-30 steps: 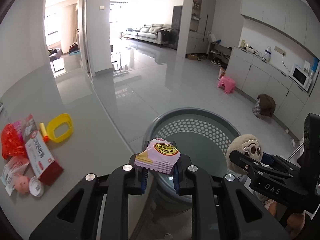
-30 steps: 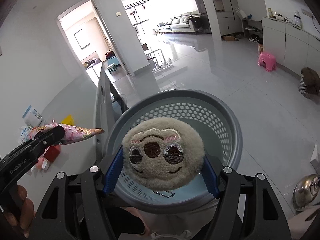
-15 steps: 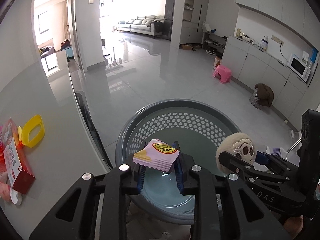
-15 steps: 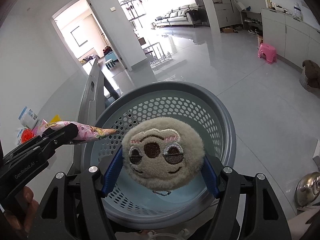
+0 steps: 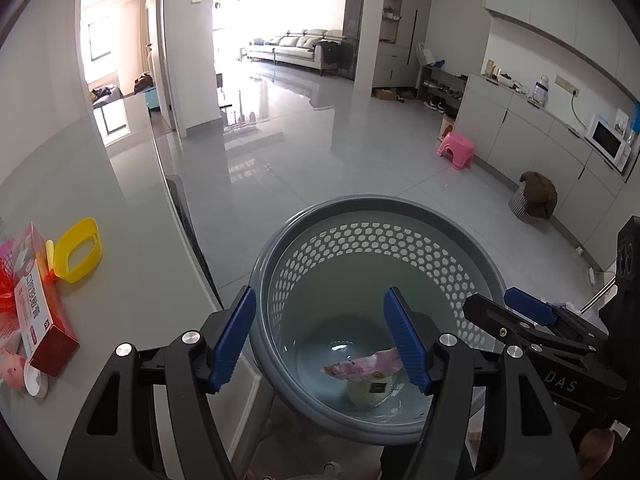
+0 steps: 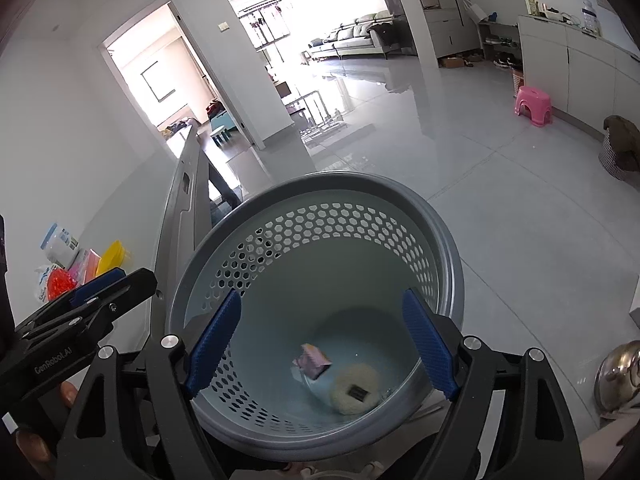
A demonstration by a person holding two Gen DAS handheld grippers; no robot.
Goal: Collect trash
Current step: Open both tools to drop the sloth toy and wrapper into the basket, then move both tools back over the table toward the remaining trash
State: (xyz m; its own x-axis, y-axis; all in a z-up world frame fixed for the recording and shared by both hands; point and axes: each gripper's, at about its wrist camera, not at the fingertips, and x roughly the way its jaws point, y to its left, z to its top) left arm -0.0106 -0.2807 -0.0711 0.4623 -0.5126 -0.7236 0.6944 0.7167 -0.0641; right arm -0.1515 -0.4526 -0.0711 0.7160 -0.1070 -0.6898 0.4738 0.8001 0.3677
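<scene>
Down in the perforated grey basket (image 6: 448,240) — crumpled pink wrapper (image 6: 312,362), round cream plush (image 6: 356,389).

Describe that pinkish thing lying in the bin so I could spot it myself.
Find the grey perforated bin beside the table. On its floor lies a flat pink snack wrapper, crinkled and angular, next to a round cream plush disc, its only neighbour.

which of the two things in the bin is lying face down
The round plush pad: only its cream back with a dark label shows. The pink wrapper beside it is crumpled.
</scene>
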